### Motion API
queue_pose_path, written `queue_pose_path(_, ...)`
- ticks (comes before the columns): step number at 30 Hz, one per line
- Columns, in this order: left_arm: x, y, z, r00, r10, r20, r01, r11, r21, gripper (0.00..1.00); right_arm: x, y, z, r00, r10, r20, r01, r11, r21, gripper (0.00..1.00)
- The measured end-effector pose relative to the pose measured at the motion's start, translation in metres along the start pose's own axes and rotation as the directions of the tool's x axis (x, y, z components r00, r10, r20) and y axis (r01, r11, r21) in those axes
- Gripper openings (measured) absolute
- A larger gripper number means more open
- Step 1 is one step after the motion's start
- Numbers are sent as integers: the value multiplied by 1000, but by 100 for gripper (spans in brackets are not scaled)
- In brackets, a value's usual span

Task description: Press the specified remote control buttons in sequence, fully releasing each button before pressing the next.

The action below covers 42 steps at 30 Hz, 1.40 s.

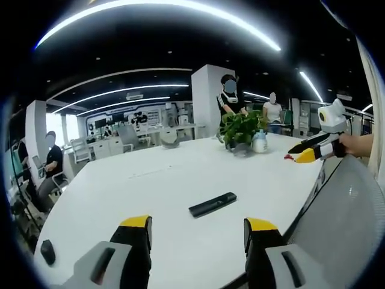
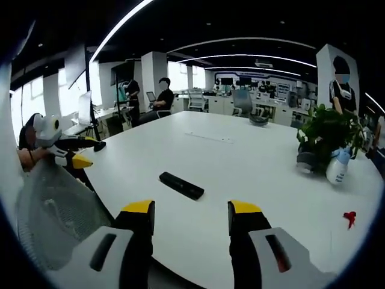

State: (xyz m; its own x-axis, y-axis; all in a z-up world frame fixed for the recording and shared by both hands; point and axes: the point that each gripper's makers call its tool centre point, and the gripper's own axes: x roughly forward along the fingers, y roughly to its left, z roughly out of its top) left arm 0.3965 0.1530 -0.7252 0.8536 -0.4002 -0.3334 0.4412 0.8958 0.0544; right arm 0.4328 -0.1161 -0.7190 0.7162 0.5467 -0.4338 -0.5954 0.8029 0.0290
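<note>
Yellow-tipped left tongs stand released above the near edge of the white tabletop, and the right tongs are also parted, grasping nothing. Just beyond both lies the black remote control, flat on the tabletop and apart from the tongs. Farther away stand a green potted plant and a white bottle.

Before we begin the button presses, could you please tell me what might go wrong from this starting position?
1. The remote control lies flat and loose on the smooth white table, so a press could slide or turn it.
2. Both the left gripper and right gripper hover well short of it with jaws open; the wide tips might catch neighbouring buttons, which are too small to make out.
3. A mesh chair back sits close beside the grippers and could snag a reach.
</note>
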Motion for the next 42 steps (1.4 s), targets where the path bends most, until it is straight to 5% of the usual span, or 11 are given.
queue_pose_path(25,1,2,-1,1000,-4,-1,4,1000,-29,70,-1,-2,6,1000,-1,28,1,1000,9,52)
queue_pose_path(42,0,7,4,999,34,14,-33,998,-59,85,0,-7,1,999,18,27,-18,1000,9,49)
